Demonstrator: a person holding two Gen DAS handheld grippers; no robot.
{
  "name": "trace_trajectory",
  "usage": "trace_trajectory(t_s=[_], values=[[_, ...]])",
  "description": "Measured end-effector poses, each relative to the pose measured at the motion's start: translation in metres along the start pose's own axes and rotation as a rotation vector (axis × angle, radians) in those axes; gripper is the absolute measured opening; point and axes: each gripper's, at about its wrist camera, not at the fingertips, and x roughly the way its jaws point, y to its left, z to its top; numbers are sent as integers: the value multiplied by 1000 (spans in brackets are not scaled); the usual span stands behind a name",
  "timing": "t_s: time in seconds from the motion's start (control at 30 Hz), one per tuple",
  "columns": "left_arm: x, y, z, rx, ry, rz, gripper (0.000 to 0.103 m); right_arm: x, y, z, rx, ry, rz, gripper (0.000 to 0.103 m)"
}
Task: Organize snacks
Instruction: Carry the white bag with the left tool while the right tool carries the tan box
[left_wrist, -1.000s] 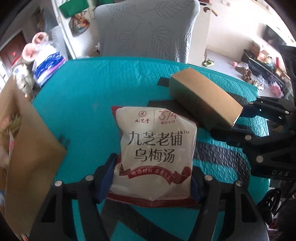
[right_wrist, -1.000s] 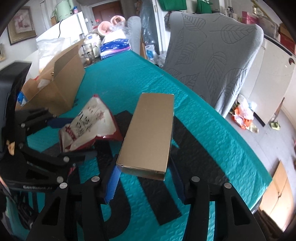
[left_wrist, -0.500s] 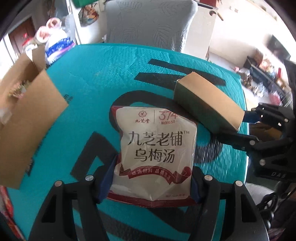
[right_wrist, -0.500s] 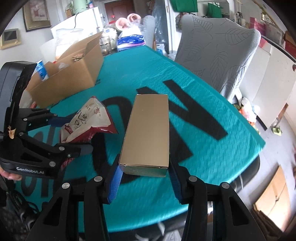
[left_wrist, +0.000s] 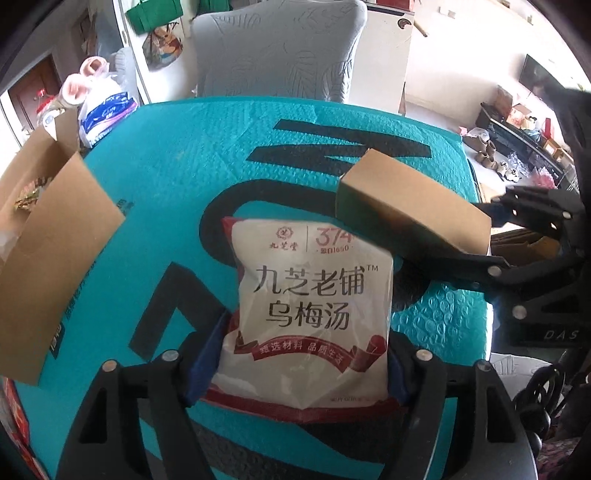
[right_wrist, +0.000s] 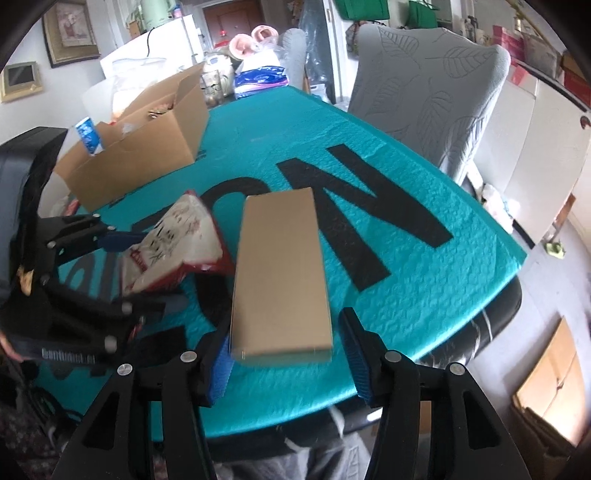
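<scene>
My left gripper (left_wrist: 299, 365) is shut on a white snack pouch (left_wrist: 314, 302) with red trim and Chinese print, held above the teal table. The pouch also shows in the right wrist view (right_wrist: 173, 247), with the left gripper (right_wrist: 110, 258) around it. My right gripper (right_wrist: 286, 354) holds a long plain brown box (right_wrist: 280, 273) by its near end, also lifted. In the left wrist view the brown box (left_wrist: 410, 206) sits just right of the pouch. An open cardboard carton (right_wrist: 144, 144) with snacks inside stands at the table's left side and shows in the left wrist view (left_wrist: 48, 254).
The teal padded table cover (right_wrist: 424, 266) has large black letters. A grey leaf-patterned chair (right_wrist: 428, 92) stands behind the far edge. Bags and a tissue pack (right_wrist: 258, 77) sit past the carton. The table's right edge (right_wrist: 517, 266) drops to the floor.
Both grippers have risen with their loads and pulled back, so more of the table and the carton shows. The pouch and the box stay in the same grips.
</scene>
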Motion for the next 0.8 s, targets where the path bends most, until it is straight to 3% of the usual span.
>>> trace_trajectory(t_s=[0.1,0.5,0.6,0.8], values=[[2,8,1,-53,11,-28,82,6,3,6,-12,4,-8,64],[7,10,5,-67,18,-18,83,16,7,12,-9,-3,-73,64],[3,9,2,-62,-10,-18,70,13,7,11,-1,-16,-85,44],[-4,18,-1,-122,-65,-21,60,6,2,4,49,-36,-70,43]])
